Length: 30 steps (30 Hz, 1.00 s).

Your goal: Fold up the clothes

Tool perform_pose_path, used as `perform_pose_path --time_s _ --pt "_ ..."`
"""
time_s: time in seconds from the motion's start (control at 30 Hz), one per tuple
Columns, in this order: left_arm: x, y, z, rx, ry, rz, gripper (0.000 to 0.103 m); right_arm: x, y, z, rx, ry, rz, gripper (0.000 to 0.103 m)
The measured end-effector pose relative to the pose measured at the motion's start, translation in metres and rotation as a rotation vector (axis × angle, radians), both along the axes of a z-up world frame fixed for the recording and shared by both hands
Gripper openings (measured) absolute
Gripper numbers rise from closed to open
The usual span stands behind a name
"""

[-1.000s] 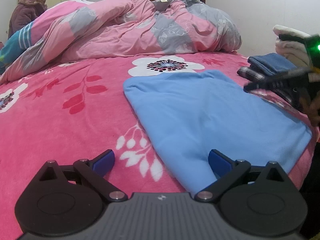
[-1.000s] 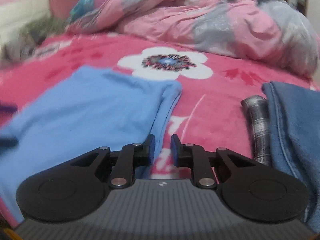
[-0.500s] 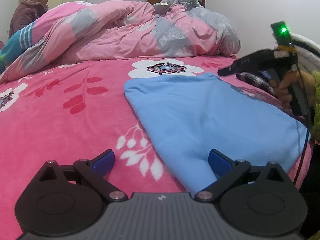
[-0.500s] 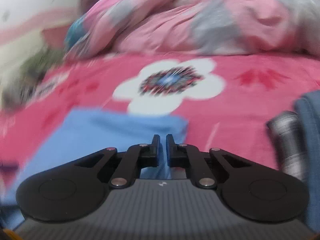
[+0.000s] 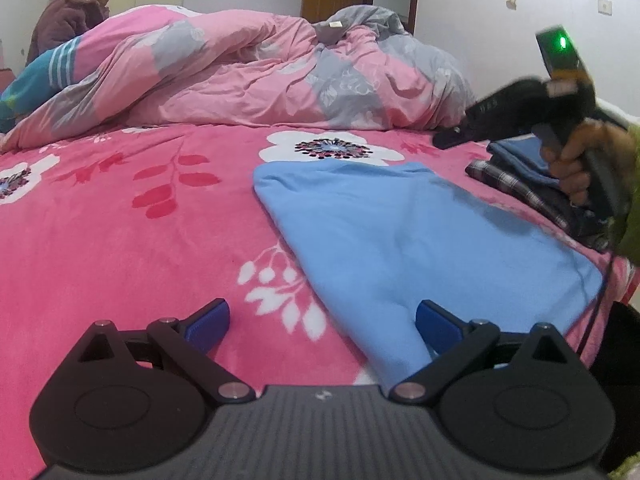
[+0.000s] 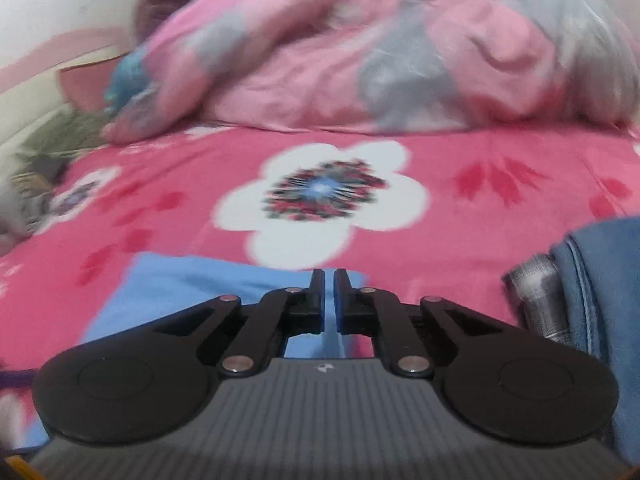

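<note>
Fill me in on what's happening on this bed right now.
A person is folding clothes with a gripper in each hand. A light blue garment lies flat on the pink flowered bedspread. The left gripper is open, low at the garment's near edge, gripping nothing. The right gripper is shut and empty, held above the garment's far end. A stack of folded clothes sits to the right, a crumpled duvet behind.

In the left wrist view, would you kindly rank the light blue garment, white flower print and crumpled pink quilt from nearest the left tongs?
1. Light blue garment, right beside the tongs, ahead to the right.
2. White flower print, mid-bed.
3. Crumpled pink quilt, at the far end.
</note>
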<state>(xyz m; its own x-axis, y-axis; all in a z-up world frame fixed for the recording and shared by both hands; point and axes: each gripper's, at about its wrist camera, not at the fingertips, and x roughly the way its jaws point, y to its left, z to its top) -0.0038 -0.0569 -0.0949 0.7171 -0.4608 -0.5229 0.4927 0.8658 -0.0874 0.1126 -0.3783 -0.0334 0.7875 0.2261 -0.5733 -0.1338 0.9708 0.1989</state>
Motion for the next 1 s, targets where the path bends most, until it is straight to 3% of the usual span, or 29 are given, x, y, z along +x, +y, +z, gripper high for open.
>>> perform_pose_path --time_s 0.1,0.17,0.23,0.3,0.37,0.43,0.47,0.6,0.7,0.77,0.83,0.93,1.0 --pt "-0.004 0.004 -0.001 -0.018 -0.001 0.004 0.1 0.006 0.03 0.008 0.058 0.08 0.143 0.005" --pt "-0.008 0.006 -0.002 -0.025 -0.002 0.013 0.1 0.024 0.052 0.0 0.092 0.157 0.222 0.006" --pt "-0.011 0.006 -0.004 -0.031 -0.012 0.017 0.1 0.051 0.066 -0.017 0.096 0.22 0.231 0.006" --pt "-0.013 0.007 -0.006 -0.036 -0.022 0.02 0.1 0.08 0.065 -0.039 0.117 0.262 0.152 0.0" --pt "-0.015 0.008 -0.006 -0.037 -0.032 0.013 0.1 0.099 0.05 -0.047 0.227 0.249 0.056 0.0" --pt "-0.015 0.011 -0.007 -0.055 -0.032 0.006 0.1 0.096 0.041 -0.034 0.23 0.194 -0.099 0.008" --pt "-0.015 0.014 -0.008 -0.067 -0.032 0.003 0.1 0.091 0.042 -0.027 0.209 0.187 -0.109 0.008" --pt "-0.017 0.018 -0.01 -0.082 -0.039 -0.011 0.1 0.07 0.061 -0.012 0.25 0.236 0.076 0.011" --pt "-0.019 0.017 -0.011 -0.077 -0.043 -0.011 0.1 0.08 0.102 -0.027 0.248 0.337 0.254 0.015" --pt "-0.02 0.017 -0.011 -0.071 -0.046 -0.009 0.1 0.101 0.12 -0.044 0.25 0.375 0.268 0.014" --pt "-0.02 0.016 -0.012 -0.064 -0.052 -0.013 0.1 0.124 0.118 -0.052 0.288 0.321 0.184 0.005" --pt "-0.02 0.017 -0.012 -0.068 -0.054 -0.018 0.1 0.126 0.103 -0.029 0.199 0.161 -0.004 0.012" --pt "-0.019 0.019 -0.013 -0.076 -0.052 -0.021 0.1 0.115 0.091 -0.014 0.241 0.15 0.04 0.012"
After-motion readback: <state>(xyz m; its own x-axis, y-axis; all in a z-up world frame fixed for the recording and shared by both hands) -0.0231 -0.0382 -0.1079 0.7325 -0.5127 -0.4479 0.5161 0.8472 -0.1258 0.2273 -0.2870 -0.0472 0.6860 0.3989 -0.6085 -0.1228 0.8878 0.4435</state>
